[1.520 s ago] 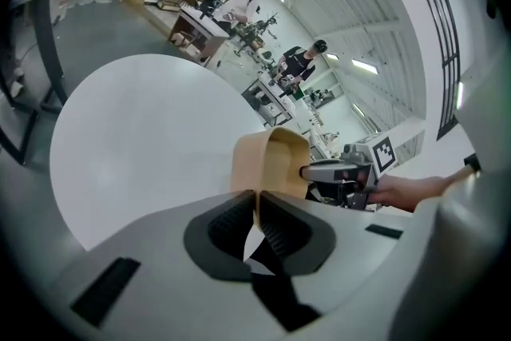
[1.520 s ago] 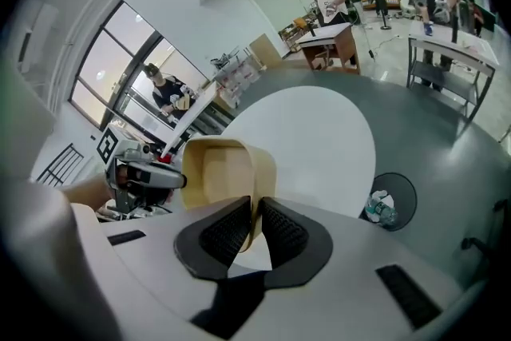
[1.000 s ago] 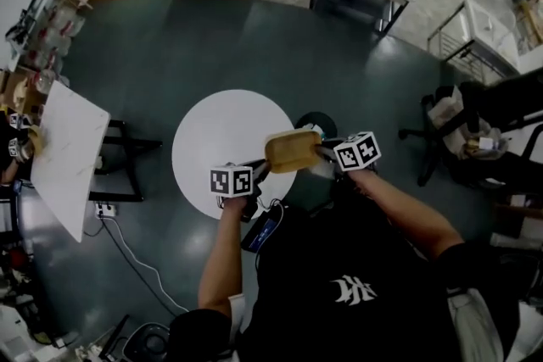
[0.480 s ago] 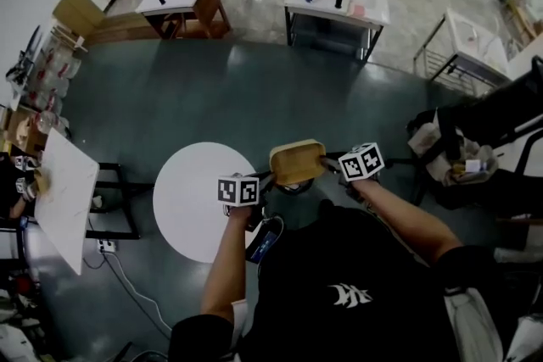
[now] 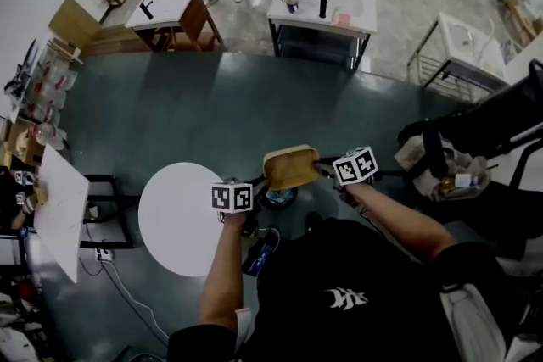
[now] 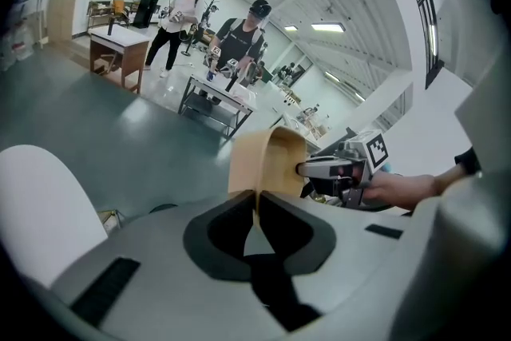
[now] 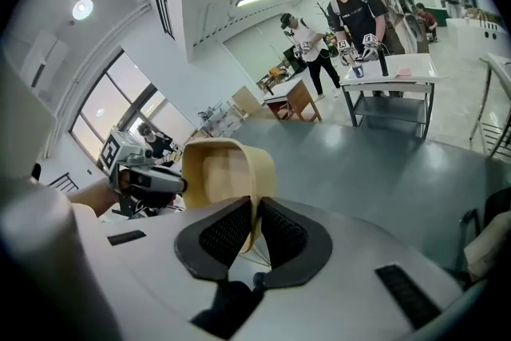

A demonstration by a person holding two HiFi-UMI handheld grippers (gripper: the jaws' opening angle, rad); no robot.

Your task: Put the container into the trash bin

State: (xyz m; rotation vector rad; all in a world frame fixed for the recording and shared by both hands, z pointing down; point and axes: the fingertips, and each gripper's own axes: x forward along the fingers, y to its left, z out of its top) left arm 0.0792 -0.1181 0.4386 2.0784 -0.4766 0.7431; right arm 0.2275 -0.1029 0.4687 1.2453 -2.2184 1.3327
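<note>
Left claw [image 5: 260,183] and right claw [image 5: 321,169] pinch opposite container [image 5: 290,168] rims over open floor [image 5: 212,119].

No word or number could be read anywhere. A white emblem [image 5: 348,297] stood on the black shirt [image 5: 314,267] toward 6 o'clock in the head view, its letters too small to tell. The left cube [image 5: 232,197] at 8 o'clock of the container [image 5: 291,167] and the right cube [image 5: 355,166] at 3 o'clock bore only black-and-white square markers.
</note>
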